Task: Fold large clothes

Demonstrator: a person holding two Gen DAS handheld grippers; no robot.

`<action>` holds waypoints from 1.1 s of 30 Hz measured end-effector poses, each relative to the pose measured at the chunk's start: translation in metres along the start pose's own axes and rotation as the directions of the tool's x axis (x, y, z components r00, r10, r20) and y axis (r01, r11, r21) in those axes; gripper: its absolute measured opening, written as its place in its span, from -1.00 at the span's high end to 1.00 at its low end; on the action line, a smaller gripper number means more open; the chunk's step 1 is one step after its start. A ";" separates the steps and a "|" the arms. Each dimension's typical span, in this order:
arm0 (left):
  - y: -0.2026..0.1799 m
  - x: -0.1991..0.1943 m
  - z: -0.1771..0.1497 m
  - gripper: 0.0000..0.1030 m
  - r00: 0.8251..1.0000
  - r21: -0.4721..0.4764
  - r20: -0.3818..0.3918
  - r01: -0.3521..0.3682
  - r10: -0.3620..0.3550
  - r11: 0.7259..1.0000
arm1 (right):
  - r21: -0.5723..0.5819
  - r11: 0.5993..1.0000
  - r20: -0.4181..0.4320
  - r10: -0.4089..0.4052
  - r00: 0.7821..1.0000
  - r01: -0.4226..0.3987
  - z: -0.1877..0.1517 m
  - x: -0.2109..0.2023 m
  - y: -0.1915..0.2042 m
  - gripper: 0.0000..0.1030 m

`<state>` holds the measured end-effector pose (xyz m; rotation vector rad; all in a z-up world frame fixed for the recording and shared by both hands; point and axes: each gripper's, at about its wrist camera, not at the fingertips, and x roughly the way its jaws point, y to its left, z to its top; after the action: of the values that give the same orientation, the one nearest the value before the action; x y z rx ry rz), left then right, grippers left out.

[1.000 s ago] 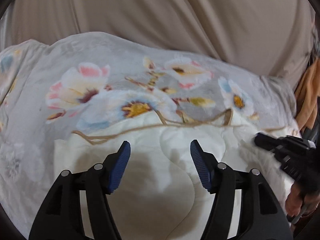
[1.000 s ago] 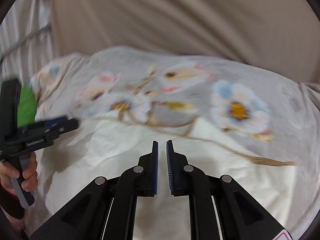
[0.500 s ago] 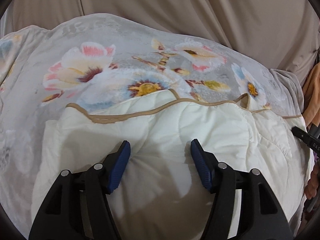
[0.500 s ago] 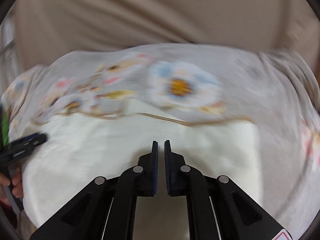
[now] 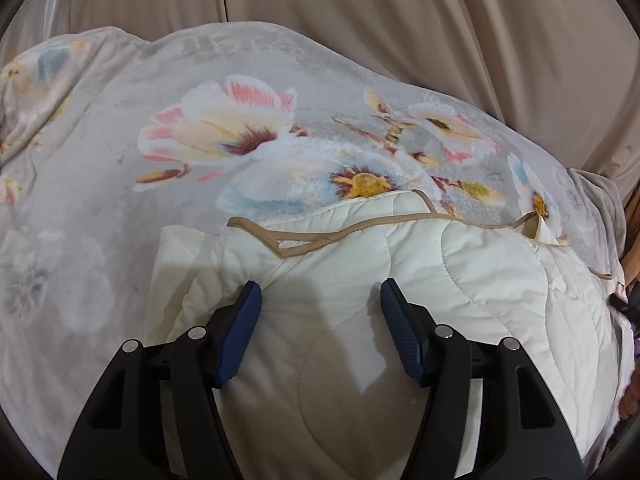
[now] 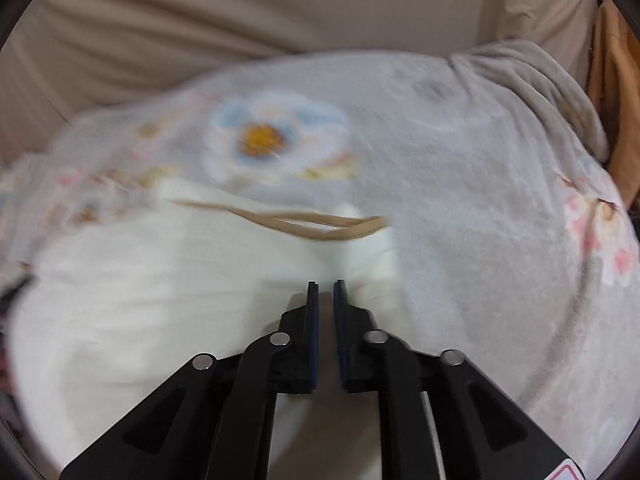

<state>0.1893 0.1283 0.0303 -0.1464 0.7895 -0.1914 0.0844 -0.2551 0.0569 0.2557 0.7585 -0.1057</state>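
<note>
**Quilt folded over on the bed, both grippers above its top layer**

The cream quilt [image 5: 400, 272] lies folded on a grey floral blanket [image 5: 160, 128] that covers the bed, with beige sheeting [image 5: 400, 20] bunched up behind. Its tan-piped edge [image 5: 304, 240] is doubled back across the far side, so at least two layers are stacked there. The long axis runs from one gripper's side to the other, across both views, and the piped edge faces away from the person.

The left gripper [image 5: 320, 300] hangs just over the top layer, jaws roughly half spread and holding nothing. The right gripper [image 6: 326, 292] sits near the quilt's right-hand end; its jaws are nearly together and opening slightly, and in that blurred view I see no cloth between them, though I would not swear to it.

To do this step well, I'd judge the loose corner at the left end needs squaring first: the layers there are staggered. Press the padding flat, line the piping edge on edge, then take both ends evenly so the thick filling doesn't slide.
</note>
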 end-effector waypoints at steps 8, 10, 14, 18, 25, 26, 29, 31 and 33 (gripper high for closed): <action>0.015 -0.077 -0.013 -0.30 0.997 -0.094 0.066 0.031 -0.024 0.995 | -0.261 0.934 -0.128 0.215 0.968 -0.243 -0.024 0.001 0.138 0.78; 0.030 -0.091 -0.021 -0.44 0.997 -0.132 0.073 0.020 -0.010 0.991 | -0.270 0.930 -0.184 0.204 0.961 -0.249 -0.037 0.022 0.151 0.78; 0.071 -0.094 -0.045 -0.53 0.999 -0.237 0.019 -0.027 0.032 0.971 | -0.310 0.926 -0.207 0.156 0.966 -0.216 -0.066 0.050 0.165 0.79; 0.097 -0.074 -0.071 -0.58 0.994 -0.378 -0.060 0.059 -0.088 0.924 | -0.327 0.924 -0.192 0.140 0.971 -0.198 -0.072 0.047 0.169 0.79; 0.076 -0.067 -0.074 -0.81 0.982 -0.385 -0.071 0.135 -0.175 0.913 | -0.220 0.934 -0.212 0.238 0.948 -0.283 -0.037 0.030 0.153 0.79; 0.071 -0.065 -0.074 -0.82 0.985 -0.362 -0.074 0.116 -0.153 0.925 | -0.221 0.937 -0.211 0.226 0.951 -0.271 -0.033 0.032 0.153 0.79; 0.064 -0.057 -0.075 -0.89 0.989 -0.347 -0.074 0.093 -0.126 0.933 | -0.190 0.939 -0.277 0.228 0.933 -0.286 -0.036 0.058 0.151 0.85; 0.062 -0.056 -0.073 -0.82 0.990 -0.340 -0.068 0.094 -0.124 0.936 | -0.186 0.936 -0.280 0.240 0.930 -0.298 -0.042 0.066 0.151 0.92; 0.063 -0.060 -0.071 -0.46 0.984 -0.347 -0.055 0.138 -0.167 0.928 | -0.178 0.934 -0.279 0.255 0.926 -0.311 -0.044 0.069 0.149 0.94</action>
<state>0.1050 0.1985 0.0097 -0.5345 0.8913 -0.2066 0.1329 -0.1003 0.0074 0.1673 0.9702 0.2925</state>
